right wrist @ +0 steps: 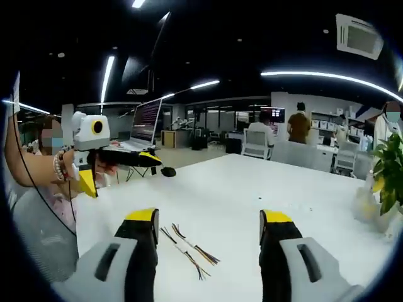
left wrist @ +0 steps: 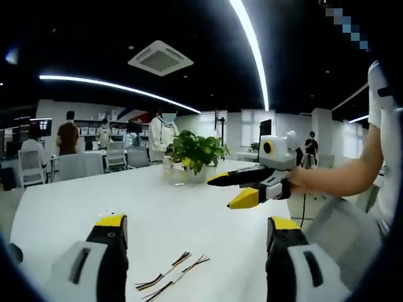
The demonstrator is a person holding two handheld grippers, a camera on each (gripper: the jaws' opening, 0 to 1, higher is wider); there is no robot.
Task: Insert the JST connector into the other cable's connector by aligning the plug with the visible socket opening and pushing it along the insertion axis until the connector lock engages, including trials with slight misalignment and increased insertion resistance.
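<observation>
Bare white tabletop (left wrist: 157,207) is spreading wide around two thin multicoloured wire cables (left wrist: 171,277), which are lying side by side just ahead of the left gripper (left wrist: 196,228) and the right gripper (right wrist: 208,221), well clear of the table's edges and of the green potted plant (left wrist: 195,154) standing farther back. Both grippers are hovering with yellow-tipped black jaws spread wide and gripping nothing. The cables' connectors are too small to make out; their long axes are running diagonally between the jaws.
</observation>
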